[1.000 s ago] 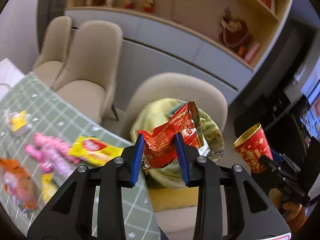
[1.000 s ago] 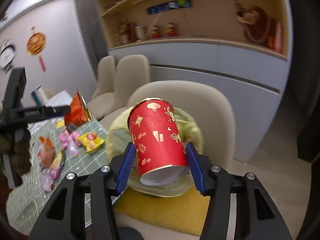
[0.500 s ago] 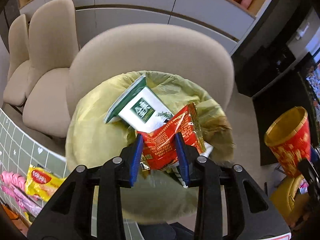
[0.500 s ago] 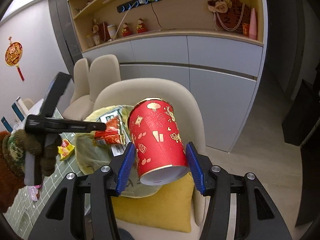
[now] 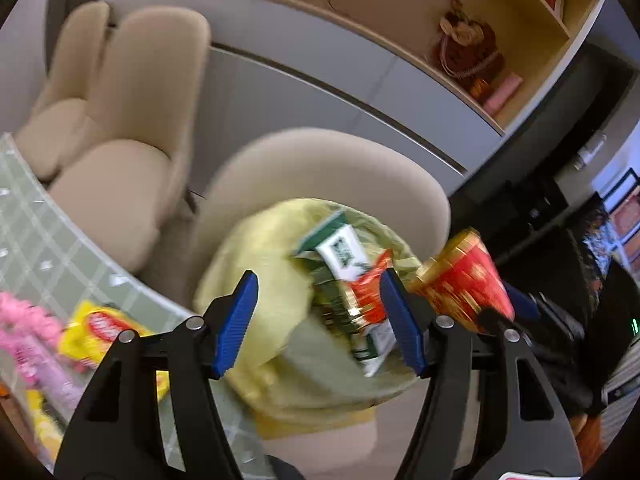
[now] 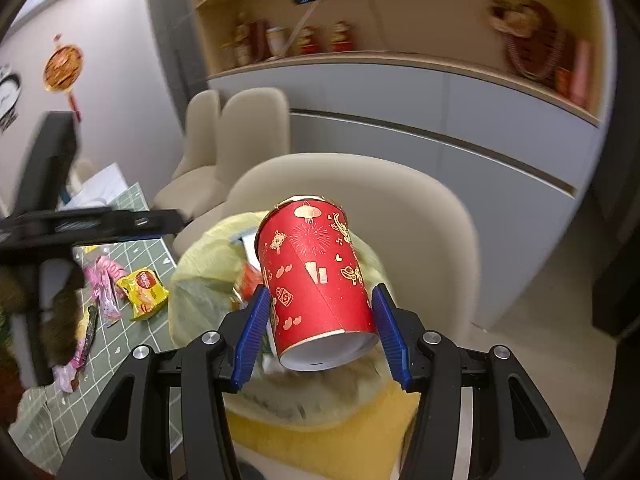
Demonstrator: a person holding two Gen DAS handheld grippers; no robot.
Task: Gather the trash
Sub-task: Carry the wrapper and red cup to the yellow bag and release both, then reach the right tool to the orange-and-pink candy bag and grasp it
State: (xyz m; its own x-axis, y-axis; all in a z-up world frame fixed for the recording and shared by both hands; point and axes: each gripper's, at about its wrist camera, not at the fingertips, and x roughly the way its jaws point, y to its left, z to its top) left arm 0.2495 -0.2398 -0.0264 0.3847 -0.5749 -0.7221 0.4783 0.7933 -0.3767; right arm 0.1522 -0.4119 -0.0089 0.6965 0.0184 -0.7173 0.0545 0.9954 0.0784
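Over the yellow-green trash bag (image 5: 256, 312) on a beige chair (image 5: 328, 168), the left gripper (image 5: 316, 316) spreads its jaws, releasing a red snack wrapper (image 5: 368, 292); the right gripper (image 6: 316, 332) clamps a red paper cup (image 6: 316, 280), seemingly next to drop.

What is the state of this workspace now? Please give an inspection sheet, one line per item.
Surface: green checked table, partly covered.
Job's things: yellow bag on a beige chair holds a green-white packet and a red wrapper; red cup.
Clutter: yellow packet and pink wrappers on the table.
Grippers: left hand-held gripper opening above the bag, pads clear of the wrapper; right hand-held gripper shut on the cup.
Cables: nothing seen.
Surroundings: grey cabinets, shelf ornaments.
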